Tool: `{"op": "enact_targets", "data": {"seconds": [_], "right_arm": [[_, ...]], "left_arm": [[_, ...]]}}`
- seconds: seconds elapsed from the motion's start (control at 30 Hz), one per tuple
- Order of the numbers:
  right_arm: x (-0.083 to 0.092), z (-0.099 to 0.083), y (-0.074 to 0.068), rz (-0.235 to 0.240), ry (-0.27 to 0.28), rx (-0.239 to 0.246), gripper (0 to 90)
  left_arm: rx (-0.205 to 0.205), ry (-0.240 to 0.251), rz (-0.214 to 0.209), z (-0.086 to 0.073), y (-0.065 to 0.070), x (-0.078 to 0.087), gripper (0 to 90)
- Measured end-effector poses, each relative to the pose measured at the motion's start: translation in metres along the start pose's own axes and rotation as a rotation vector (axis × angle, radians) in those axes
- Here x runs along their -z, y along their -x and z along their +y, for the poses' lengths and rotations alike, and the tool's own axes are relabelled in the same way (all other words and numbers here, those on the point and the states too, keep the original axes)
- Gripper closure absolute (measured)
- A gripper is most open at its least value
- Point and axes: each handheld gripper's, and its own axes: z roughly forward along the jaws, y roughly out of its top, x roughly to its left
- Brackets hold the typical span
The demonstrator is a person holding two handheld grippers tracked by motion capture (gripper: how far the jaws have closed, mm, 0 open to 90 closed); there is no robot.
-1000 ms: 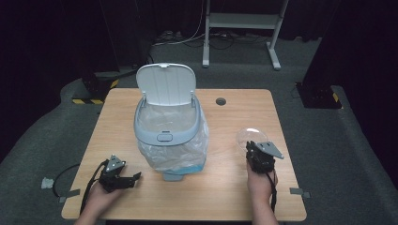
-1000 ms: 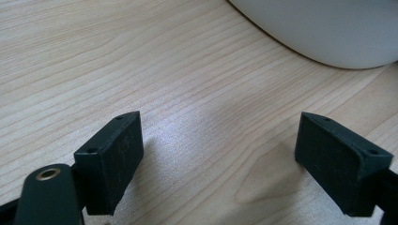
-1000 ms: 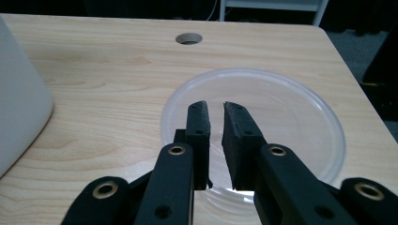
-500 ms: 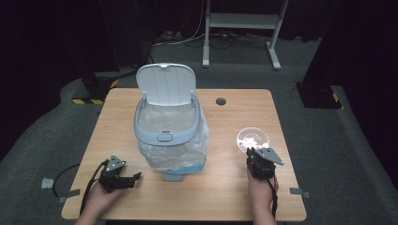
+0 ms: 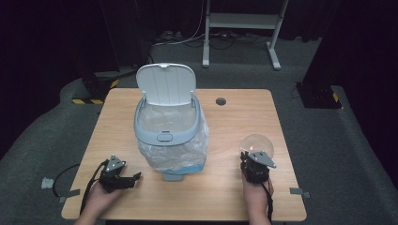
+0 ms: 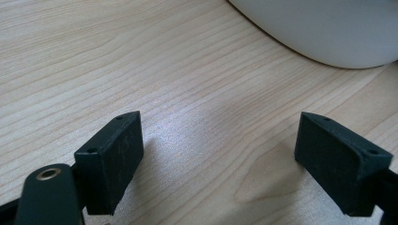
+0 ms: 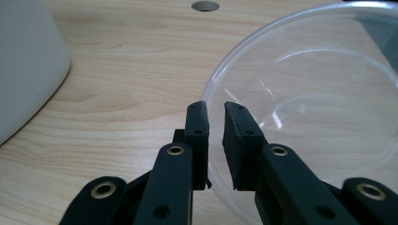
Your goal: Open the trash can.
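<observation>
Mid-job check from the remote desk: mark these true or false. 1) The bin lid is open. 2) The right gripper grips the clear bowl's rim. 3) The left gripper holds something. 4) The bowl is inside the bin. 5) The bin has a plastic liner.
1) True: the lid of the bin stands up.
2) True: the right gripper pinches the clear bowl at its rim.
3) False: the left gripper is open over bare table.
4) False: the bowl is beside the bin.
5) True: a plastic liner drapes over its sides.
</observation>
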Motion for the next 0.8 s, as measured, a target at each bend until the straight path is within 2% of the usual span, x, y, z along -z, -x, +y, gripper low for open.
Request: {"op": "enact_targets", "data": {"seconds": [0.4, 0.8], "right_arm": [[-0.006, -0.005, -0.006, 0.0, -0.029, 0.025, 80.2], [-0.007, -0.012, -0.003, -0.012, -0.041, -0.007, 80.0]], "left_arm": [[0.0, 0.0, -0.001, 0.0, 0.0, 0.0, 16.0], [-0.002, 0.0, 0.0, 0.0, 0.0, 0.0, 16.0]]}}
